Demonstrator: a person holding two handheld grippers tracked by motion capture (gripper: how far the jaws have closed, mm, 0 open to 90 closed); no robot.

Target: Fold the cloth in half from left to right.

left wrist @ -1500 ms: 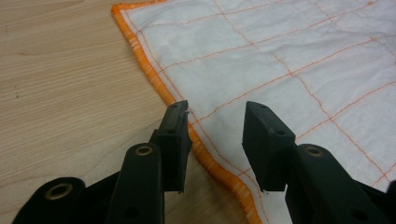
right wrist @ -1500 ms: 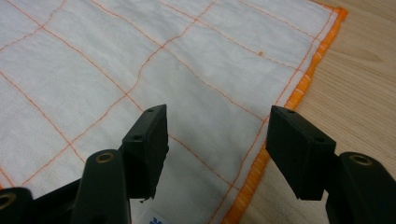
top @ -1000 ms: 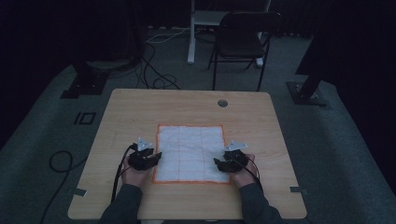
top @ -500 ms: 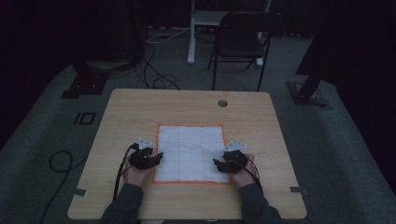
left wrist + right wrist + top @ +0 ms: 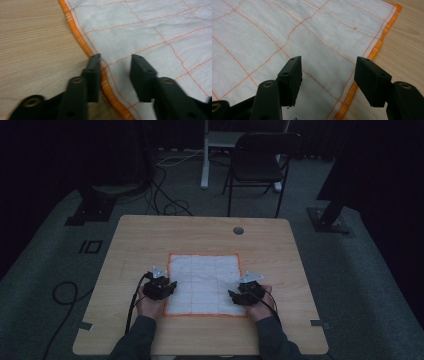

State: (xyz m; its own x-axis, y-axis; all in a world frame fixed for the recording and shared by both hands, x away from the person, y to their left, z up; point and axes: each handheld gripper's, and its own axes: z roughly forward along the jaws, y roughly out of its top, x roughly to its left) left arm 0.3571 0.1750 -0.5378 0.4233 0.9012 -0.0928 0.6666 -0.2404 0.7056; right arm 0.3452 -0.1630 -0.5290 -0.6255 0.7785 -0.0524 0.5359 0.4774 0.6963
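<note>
**Both grippers open at the cloth's near edges**

From above, the left gripper [image 5: 161,287] and right gripper [image 5: 245,292] are small dark shapes in dim light; their jaws are hard to make out there. The cloth [image 5: 202,282] lies flat on the table [image 5: 150,240] between them, its orange hem cut off from sight under each tool.

The left gripper [image 5: 115,67] view shows its jaws apart, the hem [image 5: 82,41] running just under the left jaw and white cloth [image 5: 150,30] ahead. The right gripper [image 5: 328,71] view shows jaws wide apart over the cloth [image 5: 287,27], the hem [image 5: 384,31] ahead of the right jaw, bare wood beyond it
</note>
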